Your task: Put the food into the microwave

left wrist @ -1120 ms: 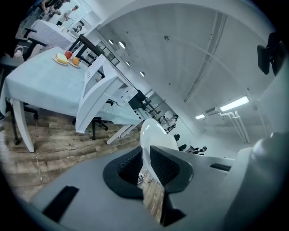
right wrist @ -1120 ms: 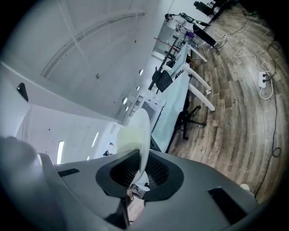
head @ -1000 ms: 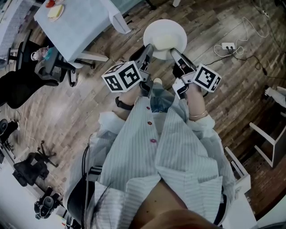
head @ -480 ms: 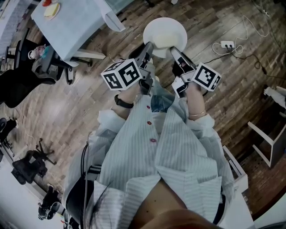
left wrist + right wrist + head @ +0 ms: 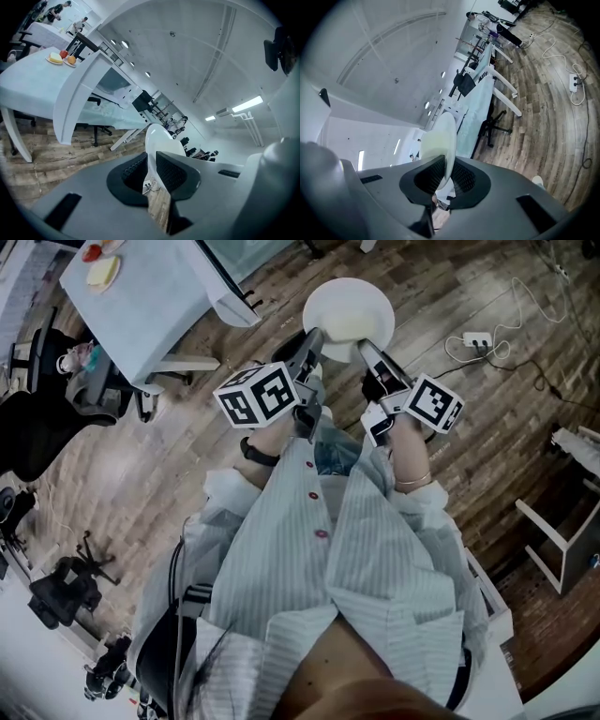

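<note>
A white plate point(image 5: 347, 306) with pale yellowish food point(image 5: 352, 327) on it hangs level above the wooden floor, held from both sides. My left gripper point(image 5: 313, 341) is shut on the plate's near-left rim. My right gripper point(image 5: 367, 349) is shut on its near-right rim. In the left gripper view the plate point(image 5: 158, 139) stands edge-on between the black pads of the left gripper point(image 5: 151, 163). In the right gripper view the plate point(image 5: 439, 133) with its food sits clamped in the right gripper point(image 5: 446, 172). No microwave shows in any view.
A table with a pale blue cloth point(image 5: 150, 306) stands at the upper left and carries a small plate of food point(image 5: 101, 273). Beside it is a black office chair point(image 5: 56, 404). A power strip with cables point(image 5: 478, 337) lies on the floor at right, and a white frame point(image 5: 558, 554) stands further right.
Both grippers and the plate keep their grip and place in the head view. The table, the chair and the floor have slid a little, as the person walks with the plate.
</note>
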Available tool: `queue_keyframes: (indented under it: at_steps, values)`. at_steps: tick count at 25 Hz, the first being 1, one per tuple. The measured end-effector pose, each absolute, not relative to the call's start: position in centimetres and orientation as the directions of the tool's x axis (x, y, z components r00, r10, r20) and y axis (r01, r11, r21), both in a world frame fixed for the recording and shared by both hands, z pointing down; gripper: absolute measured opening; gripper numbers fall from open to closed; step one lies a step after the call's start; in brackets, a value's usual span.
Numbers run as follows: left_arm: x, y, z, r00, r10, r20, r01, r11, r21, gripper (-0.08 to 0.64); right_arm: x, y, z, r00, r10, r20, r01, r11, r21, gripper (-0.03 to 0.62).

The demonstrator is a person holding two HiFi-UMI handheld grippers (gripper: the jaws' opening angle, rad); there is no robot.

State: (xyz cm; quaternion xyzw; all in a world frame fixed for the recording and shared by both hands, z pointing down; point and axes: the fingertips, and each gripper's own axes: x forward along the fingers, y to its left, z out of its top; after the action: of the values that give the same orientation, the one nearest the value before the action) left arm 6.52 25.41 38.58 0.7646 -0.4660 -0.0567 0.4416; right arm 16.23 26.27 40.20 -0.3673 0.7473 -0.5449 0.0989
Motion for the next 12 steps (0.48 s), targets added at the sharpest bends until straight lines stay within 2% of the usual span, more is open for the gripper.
queue_keyframes:
  at_steps: [12]
  values:
    - [7.1,15.0,38.3,0.604,-0.730,0.318,-0.650,-0.221,0.727,0.051,17.0,16.8,40.4,-0.652,-0.700,0.292,-0.466,0.066,-0.882,0.052]
